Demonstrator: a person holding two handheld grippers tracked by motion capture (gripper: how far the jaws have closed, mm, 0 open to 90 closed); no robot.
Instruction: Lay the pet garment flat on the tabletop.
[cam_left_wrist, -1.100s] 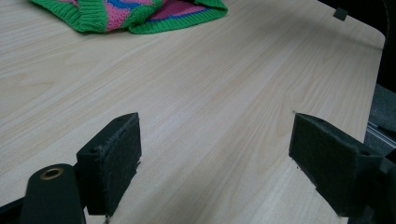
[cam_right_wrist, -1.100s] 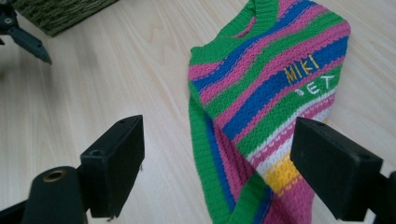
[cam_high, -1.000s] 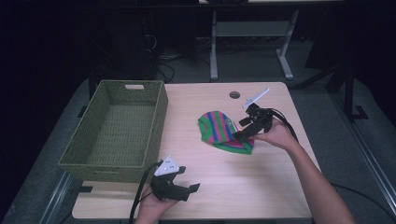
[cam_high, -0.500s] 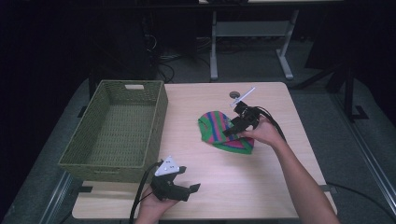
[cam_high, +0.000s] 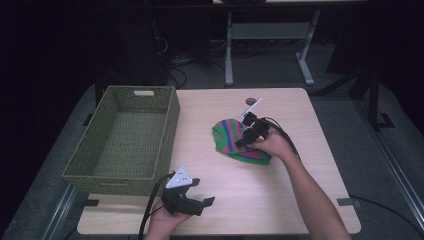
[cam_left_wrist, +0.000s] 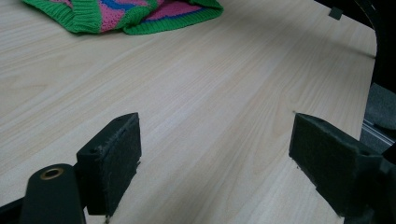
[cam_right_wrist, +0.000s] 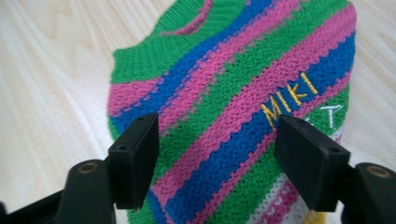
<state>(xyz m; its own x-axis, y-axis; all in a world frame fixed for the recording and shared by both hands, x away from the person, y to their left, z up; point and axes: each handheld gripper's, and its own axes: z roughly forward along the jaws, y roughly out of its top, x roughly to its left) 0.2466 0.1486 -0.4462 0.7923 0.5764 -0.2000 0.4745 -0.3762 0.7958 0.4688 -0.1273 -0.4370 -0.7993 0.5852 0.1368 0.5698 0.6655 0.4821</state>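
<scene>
At the near edge of the wooden table (cam_high: 300, 200), left of centre, the left gripper (cam_high: 202, 204) rests low in the person's hand with its jaws pointing right along the tabletop; in the left gripper view its two black pads (cam_left_wrist: 114, 161) stand wide apart with only bare wood between them, and the green-edged hem of the knitted garment (cam_left_wrist: 135, 14) lies well beyond them. Just left of and beyond that hand, the woven green basket (cam_high: 165, 145) sits along the left side of the table, its long side running near to far. Further in, right of centre, the striped knitted sweater (cam_high: 227, 137) lies flat on the wood in green, pink and blue bands. The right gripper (cam_high: 242, 140) is over the sweater's right part, held by a hand whose forearm comes in from the near right. In the right gripper view its jaws have just been closing but are still apart, straddling the knit close above it; the stripes and the yellow stitched letters "MIKI" (cam_right_wrist: 289, 100) lie between and beyond the pads (cam_right_wrist: 135, 156), and whether the pads touch the wool I cannot tell. Beyond the gripper, near the far edge, a small dark round disc (cam_high: 254, 101) lies on the table.
</scene>
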